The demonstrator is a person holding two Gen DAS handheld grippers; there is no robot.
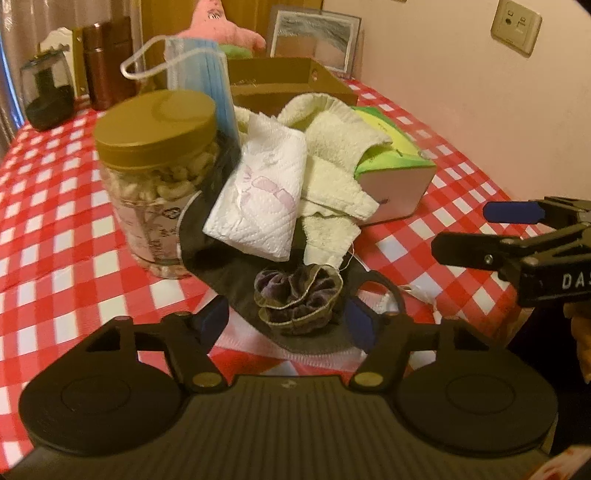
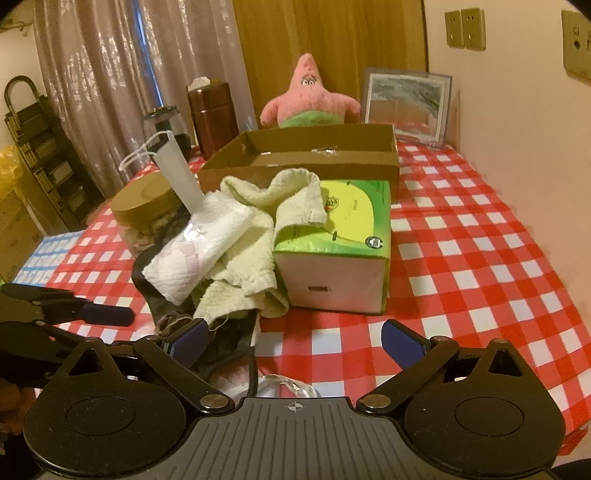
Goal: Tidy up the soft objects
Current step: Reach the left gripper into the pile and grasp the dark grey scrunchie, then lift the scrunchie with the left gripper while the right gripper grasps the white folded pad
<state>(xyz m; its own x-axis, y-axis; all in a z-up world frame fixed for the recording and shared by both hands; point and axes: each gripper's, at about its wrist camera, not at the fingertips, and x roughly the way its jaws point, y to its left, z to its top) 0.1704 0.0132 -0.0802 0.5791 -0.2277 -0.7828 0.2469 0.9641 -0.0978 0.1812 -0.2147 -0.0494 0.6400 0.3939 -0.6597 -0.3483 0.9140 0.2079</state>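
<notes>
Left wrist view: the left tool (image 1: 288, 319) stands over a dark purple scrunchie (image 1: 297, 297), its two blue pads on either side of the scrunchie with gaps showing, jaws parted and gripping nothing. The scrunchie lies on a black mask (image 1: 236, 273) spread on the desk (image 1: 48, 221), which carries a red-and-white checked cloth. Behind the scrunchie, a folded tissue (image 1: 258, 195) leans on a cream towel (image 1: 336, 162); the towel drapes over a green tissue box (image 1: 395, 177). To the left stands a jar (image 1: 159, 177) with a tan lid; a blue mask (image 1: 199, 74) with white ear loops rises behind it. A brown carton (image 1: 291, 83), open at the top, lies further back. A pink plush (image 1: 221, 26) sits beyond the carton, near a framed picture (image 1: 314, 38).

Right wrist view: the right tool (image 2: 293, 341) is spread wide and empty, low over the desk (image 2: 480, 240) in front of the tissue box (image 2: 340, 240). Its left pad lies close to the edge of the black mask (image 2: 155, 299) and the towel (image 2: 258, 229); whether it touches them cannot be told. The carton (image 2: 306, 162) is seen open behind the pile, the plush (image 2: 308, 98) beyond it. The left tool (image 2: 107, 314) enters from the left edge.
</notes>
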